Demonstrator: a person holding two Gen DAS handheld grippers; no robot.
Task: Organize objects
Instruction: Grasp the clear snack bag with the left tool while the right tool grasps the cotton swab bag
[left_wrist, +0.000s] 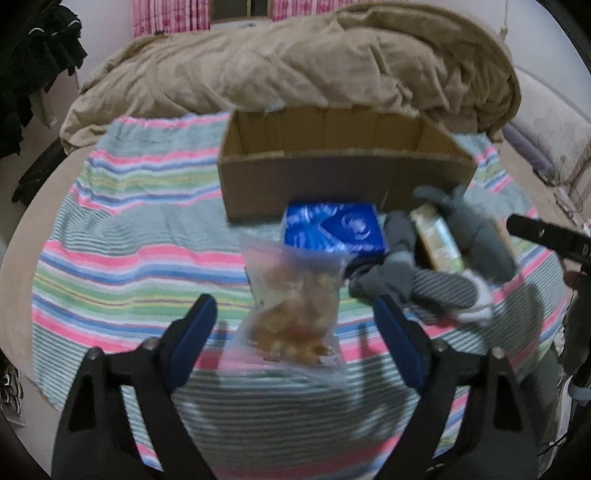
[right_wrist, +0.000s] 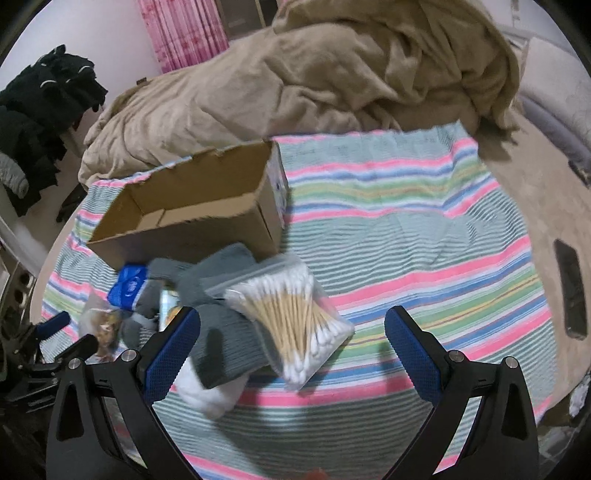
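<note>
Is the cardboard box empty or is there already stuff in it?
Empty, as far as shown: the cardboard box is open-topped, and only its bare brown inside shows in both views.

Box (right_wrist: 192, 218): cardboard, lying open, empty.
Snack bag (left_wrist: 295, 317): clear, lying flat.
Cotton swabs (right_wrist: 291, 321): bagged, resting on grey socks (right_wrist: 221, 332).

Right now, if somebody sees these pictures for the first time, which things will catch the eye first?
Probably the open cardboard box, which stands at the far side of the striped cloth and looks empty as far as one can see inside. In front of it lies a small pile: a blue packet, grey socks, a snack bag and a bag of cotton swabs. Behind everything, a crumpled beige blanket fills the background.
</note>
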